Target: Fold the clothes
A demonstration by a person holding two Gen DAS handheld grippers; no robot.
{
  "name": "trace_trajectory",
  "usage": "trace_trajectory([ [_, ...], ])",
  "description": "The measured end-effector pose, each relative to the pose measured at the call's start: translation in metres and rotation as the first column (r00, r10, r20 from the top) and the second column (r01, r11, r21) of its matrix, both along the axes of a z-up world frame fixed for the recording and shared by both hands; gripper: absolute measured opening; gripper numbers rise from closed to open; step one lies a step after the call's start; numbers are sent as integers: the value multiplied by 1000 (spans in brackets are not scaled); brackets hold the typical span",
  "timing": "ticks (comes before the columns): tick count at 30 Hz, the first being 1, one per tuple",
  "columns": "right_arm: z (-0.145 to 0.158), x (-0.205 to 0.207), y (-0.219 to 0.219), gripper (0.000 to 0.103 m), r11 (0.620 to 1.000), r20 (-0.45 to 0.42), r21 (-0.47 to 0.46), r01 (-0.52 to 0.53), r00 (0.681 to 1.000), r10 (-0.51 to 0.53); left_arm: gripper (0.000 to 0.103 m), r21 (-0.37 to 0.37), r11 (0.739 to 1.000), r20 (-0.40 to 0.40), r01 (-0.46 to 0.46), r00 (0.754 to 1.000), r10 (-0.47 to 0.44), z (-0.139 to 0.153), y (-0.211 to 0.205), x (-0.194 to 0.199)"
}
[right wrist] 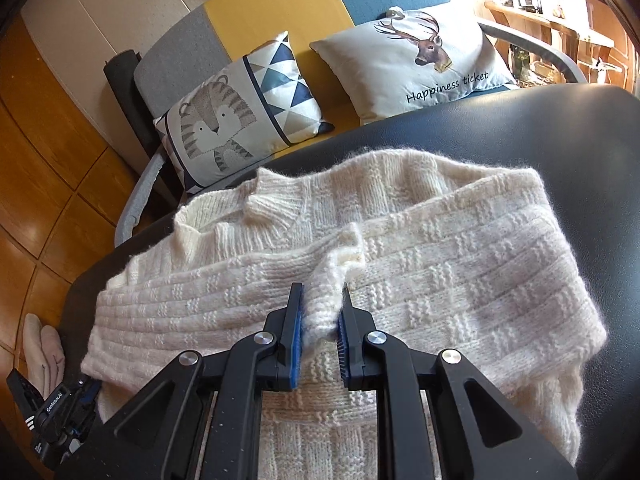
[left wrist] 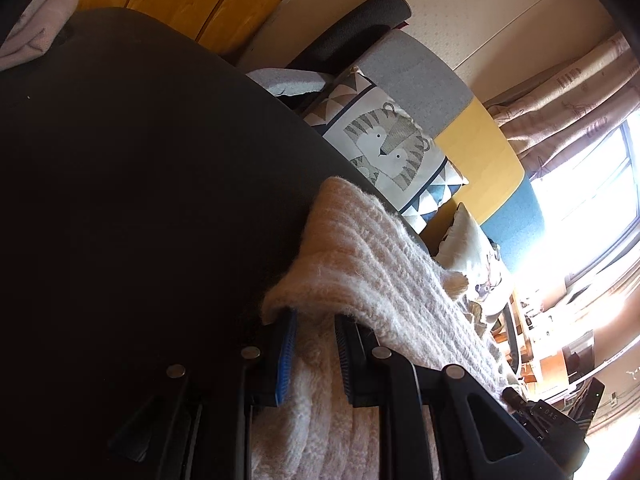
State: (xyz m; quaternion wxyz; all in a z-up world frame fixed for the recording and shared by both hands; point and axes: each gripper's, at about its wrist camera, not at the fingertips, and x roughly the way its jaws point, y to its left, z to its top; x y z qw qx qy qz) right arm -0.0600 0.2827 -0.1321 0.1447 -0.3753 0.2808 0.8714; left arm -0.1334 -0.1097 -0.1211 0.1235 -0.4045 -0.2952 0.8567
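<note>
A cream knitted sweater [right wrist: 400, 248] lies spread and partly folded on a black table [right wrist: 540, 132], its collar toward the sofa. My right gripper [right wrist: 322, 314] is shut on a raised ridge of knit near the sweater's middle, low over the table. In the left wrist view the sweater [left wrist: 360, 264] drapes over the fingertips of my left gripper [left wrist: 316, 322], which is shut on a thick bunch of its edge just above the dark table [left wrist: 140, 180]. The right wrist view shows that left gripper [right wrist: 86, 394] at the sweater's lower left corner.
A pink folded cloth [right wrist: 40, 344] lies at the table's left end, also visible as a pink cloth [left wrist: 36, 28]. Behind the table stands a sofa [right wrist: 280, 8] with a tiger pillow [right wrist: 224, 120] and a deer pillow [right wrist: 420, 60]. Wooden floor [right wrist: 48, 200] lies to the left.
</note>
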Motion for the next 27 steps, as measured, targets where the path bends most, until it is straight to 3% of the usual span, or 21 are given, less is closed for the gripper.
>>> trace_trajectory([
  [11,-14,6,-5,16,999,1,36,0,1000,0,19,0,1000,13,-10,1000,10,-5,-7,7],
  [14,-12,7,-7,19,999,10,54,-3,1000,3,20,-26,1000,43,-17,999,18,-3,-9,12],
  [17,-5,12,-9,31,996,37,90,0,999,-3,20,-33,999,64,-21,998,23,2,-14,25],
  [19,4,23,-11,38,989,28,142,48,998,-52,20,-31,999,27,-29,999,30,12,-18,38],
  [22,22,37,-15,40,975,-39,198,102,995,-96,20,-70,996,-95,-58,994,51,38,-15,50],
  [24,33,33,-20,40,974,-77,217,63,996,-47,22,-104,994,-165,-38,986,20,53,-4,43],
  [27,41,13,-34,40,962,-59,270,-41,997,59,22,-210,976,-183,51,979,-91,61,30,16],
])
